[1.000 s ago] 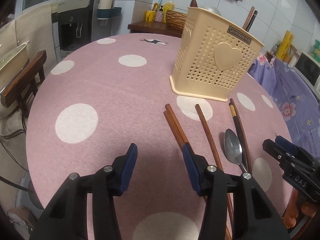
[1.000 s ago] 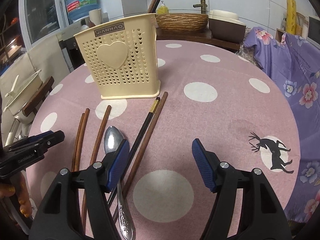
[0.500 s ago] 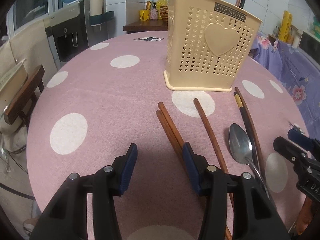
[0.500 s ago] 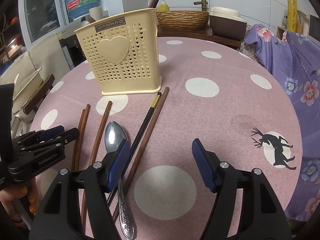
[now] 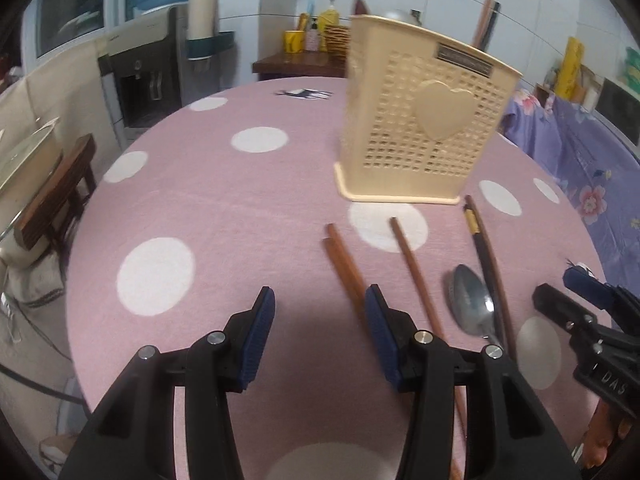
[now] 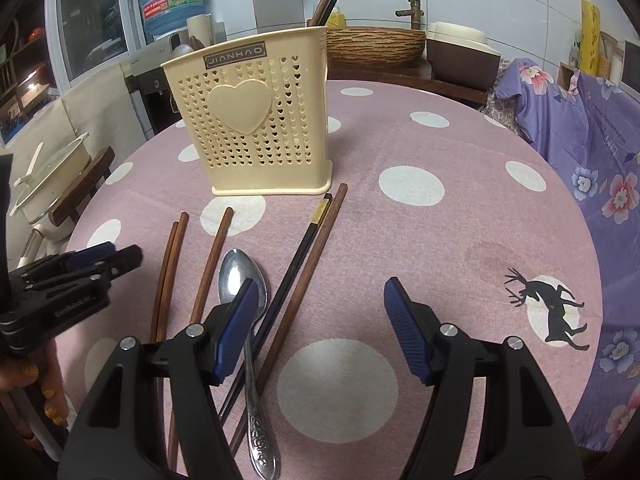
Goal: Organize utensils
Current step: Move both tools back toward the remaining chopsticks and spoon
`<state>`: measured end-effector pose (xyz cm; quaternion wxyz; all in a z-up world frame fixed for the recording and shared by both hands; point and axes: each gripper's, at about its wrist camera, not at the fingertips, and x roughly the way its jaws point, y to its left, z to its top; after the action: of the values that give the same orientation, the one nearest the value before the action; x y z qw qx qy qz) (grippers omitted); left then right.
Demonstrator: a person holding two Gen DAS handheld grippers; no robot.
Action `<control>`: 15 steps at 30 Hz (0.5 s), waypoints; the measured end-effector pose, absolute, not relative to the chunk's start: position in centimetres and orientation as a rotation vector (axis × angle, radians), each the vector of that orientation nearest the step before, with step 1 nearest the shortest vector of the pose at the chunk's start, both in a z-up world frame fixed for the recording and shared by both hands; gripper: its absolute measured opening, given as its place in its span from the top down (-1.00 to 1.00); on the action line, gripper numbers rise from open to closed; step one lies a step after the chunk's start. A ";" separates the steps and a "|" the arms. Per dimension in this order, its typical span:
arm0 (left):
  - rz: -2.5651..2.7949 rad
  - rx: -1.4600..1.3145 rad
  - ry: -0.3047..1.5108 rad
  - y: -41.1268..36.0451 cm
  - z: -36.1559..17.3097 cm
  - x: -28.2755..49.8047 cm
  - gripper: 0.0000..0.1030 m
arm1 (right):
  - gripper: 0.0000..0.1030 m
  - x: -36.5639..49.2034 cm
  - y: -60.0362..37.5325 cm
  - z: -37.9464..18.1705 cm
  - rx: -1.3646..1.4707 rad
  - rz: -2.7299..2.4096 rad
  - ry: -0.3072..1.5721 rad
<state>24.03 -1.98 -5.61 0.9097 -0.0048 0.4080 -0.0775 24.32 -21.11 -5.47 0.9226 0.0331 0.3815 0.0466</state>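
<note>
A cream perforated utensil holder (image 5: 424, 128) (image 6: 256, 128) stands upright on the pink dotted table, with chopsticks standing in it. In front of it lie several brown chopsticks (image 5: 346, 266) (image 6: 210, 264), a black chopstick (image 6: 298, 256) (image 5: 480, 240) and a metal spoon (image 5: 470, 300) (image 6: 240, 276). My left gripper (image 5: 320, 330) is open and empty, low over the table, its right finger over the leftmost brown pair. My right gripper (image 6: 316, 320) is open and empty, its left finger above the spoon's neck. Each gripper shows in the other's view (image 6: 80, 276) (image 5: 580, 304).
The round table (image 5: 224, 208) (image 6: 460, 240) drops off at its edges. A wooden chair (image 5: 56, 192) and a pot stand at the left, a water dispenser (image 5: 148, 76) behind. A purple floral cloth (image 6: 580, 136) covers furniture at the right.
The left gripper has drawn back and swung a little, so the holder looks farther and more to the right. The right gripper has barely moved. Both stay open.
</note>
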 end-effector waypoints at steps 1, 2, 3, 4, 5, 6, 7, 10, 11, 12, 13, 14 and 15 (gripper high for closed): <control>-0.162 0.017 0.846 -2.9 -5.9 24.3 0.08 | -0.28 24.3 -21.1 -5.5 0.071 0.093 0.786; -0.154 0.040 0.851 -3.3 -6.2 24.3 0.08 | -0.28 24.2 -21.2 -5.6 0.072 0.091 0.789; -0.146 0.063 0.856 -3.7 -6.6 24.3 0.08 | -0.28 24.2 -21.3 -5.7 0.073 0.088 0.792; -0.139 0.070 0.866 -3.7 -7.0 24.4 0.07 | -0.28 24.2 -21.4 -5.7 0.075 0.086 0.794; -0.142 0.060 0.865 -3.5 -7.2 24.3 0.06 | -0.28 24.1 -21.5 -5.7 0.077 0.084 0.795; -0.138 0.046 0.861 -3.0 -7.2 24.1 0.04 | -0.28 24.1 -21.6 -5.7 0.077 0.083 0.795; -0.127 0.038 0.860 -2.4 -7.1 23.9 0.04 | -0.28 24.1 -21.7 -5.6 0.076 0.082 0.794; -0.080 0.005 0.871 -0.1 -7.0 23.4 0.04 | -0.28 24.1 -22.0 -5.5 0.073 0.079 0.787; -0.075 -0.018 0.874 0.6 -7.0 23.2 0.04 | -0.28 24.2 -22.1 -5.5 0.076 0.079 0.787; -0.077 -0.044 0.872 1.2 -6.9 23.1 0.04 | -0.28 24.3 -22.1 -5.5 0.081 0.078 0.786; -0.078 -0.070 0.863 1.7 -6.6 22.9 0.04 | -0.28 24.4 -22.2 -5.5 0.088 0.075 0.784; -0.070 -0.073 0.855 1.8 -6.4 22.9 0.05 | -0.28 24.5 -22.2 -5.5 0.092 0.074 0.785; -0.065 -0.065 0.850 1.7 -6.2 22.9 0.05 | -0.28 24.6 -22.3 -5.5 0.095 0.073 0.786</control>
<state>22.92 1.68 -6.23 0.9100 -0.0315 0.4121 -0.0317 24.59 -22.25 -5.54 0.9219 0.0462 0.3829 0.0357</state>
